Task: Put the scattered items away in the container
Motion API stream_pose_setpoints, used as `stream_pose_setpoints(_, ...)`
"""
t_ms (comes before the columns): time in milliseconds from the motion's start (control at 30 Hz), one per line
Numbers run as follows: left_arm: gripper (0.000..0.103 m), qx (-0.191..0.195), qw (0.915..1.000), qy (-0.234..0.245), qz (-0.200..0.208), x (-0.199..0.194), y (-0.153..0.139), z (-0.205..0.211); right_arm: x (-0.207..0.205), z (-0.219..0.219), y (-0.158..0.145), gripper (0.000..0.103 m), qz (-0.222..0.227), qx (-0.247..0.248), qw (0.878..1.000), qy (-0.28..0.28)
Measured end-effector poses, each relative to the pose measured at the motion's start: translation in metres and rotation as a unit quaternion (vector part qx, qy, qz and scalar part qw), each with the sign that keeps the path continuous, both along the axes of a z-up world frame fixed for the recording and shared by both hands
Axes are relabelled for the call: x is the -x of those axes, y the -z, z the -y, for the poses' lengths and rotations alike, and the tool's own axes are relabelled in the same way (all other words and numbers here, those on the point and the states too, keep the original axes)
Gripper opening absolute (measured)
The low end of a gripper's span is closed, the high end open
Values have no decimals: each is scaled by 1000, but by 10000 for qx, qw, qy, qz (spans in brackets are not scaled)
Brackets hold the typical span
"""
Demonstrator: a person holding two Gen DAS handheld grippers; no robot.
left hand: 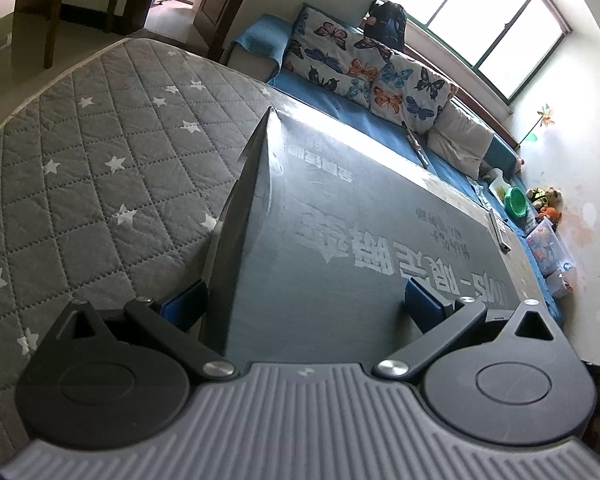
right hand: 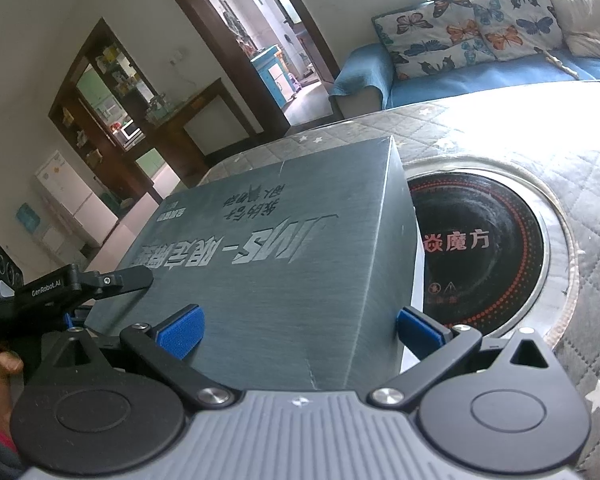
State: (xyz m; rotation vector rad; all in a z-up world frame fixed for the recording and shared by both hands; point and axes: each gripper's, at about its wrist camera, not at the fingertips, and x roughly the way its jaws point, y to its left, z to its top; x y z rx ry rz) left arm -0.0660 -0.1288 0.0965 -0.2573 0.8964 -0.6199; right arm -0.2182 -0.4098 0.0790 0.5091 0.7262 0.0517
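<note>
Quilted grey star-print cloth covers the surface (left hand: 100, 128), where a dark grey printed box (right hand: 268, 264) sits just beside a round induction cooktop (right hand: 496, 248) set into it. Left tongs (left hand: 304, 308) and right tongs (right hand: 300, 330) each stand spread wide, blue pads flanking the box at either side; whether they touch it I cannot tell. Beyond, butterfly cushions (left hand: 364, 68) lean on a blue sofa (right hand: 480, 76).

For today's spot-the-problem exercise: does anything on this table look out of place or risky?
Yes. The dark box sits on the quilted table cover with its corner overlapping the round built-in cooktop. A cardboard box lying partly on a burner looks out of place.
</note>
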Motion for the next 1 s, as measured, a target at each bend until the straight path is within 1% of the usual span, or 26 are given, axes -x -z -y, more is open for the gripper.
stream_pose_setpoints(433, 103, -23, 9997, 199, 147, 4, 2, -8, -1, 5, 2, 103, 9, -26, 10000, -26)
stream_pose_setpoints(500, 103, -7, 9996, 240, 147, 5, 3, -9, -1, 4, 4, 103, -1, 34, 10000, -33)
stream_pose_setpoints(533, 103, 73, 9995, 285, 144, 5, 5, -11, -1, 2, 5, 103, 21, 70, 10000, -10)
stream_pose_setpoints(567, 103, 117, 9993, 300, 165, 6, 5, -12, 1, 2, 5, 103, 141, 112, 9998, 122)
stream_pose_setpoints(633, 103, 104, 9992, 344, 188, 6, 6, -11, 0, 0, 3, 103, 218, 183, 9995, 109)
stream_pose_setpoints(733, 103, 152, 9990, 392, 163, 7, 6, -11, -2, -3, 1, 103, 328, 288, 9990, 84)
stream_pose_setpoints(833, 103, 141, 9992, 345, 110, 5, 10, -12, -4, -8, 2, 103, 299, 356, 9989, -42)
stream_pose_setpoints(900, 103, 145, 9993, 336, 42, 4, 13, -12, -4, -9, 4, 103, 294, 451, 9985, -18)
stream_pose_setpoints(1000, 103, 155, 9993, 337, 13, 4, 13, -12, -4, -2, 10, 103, 247, 334, 9991, 40)
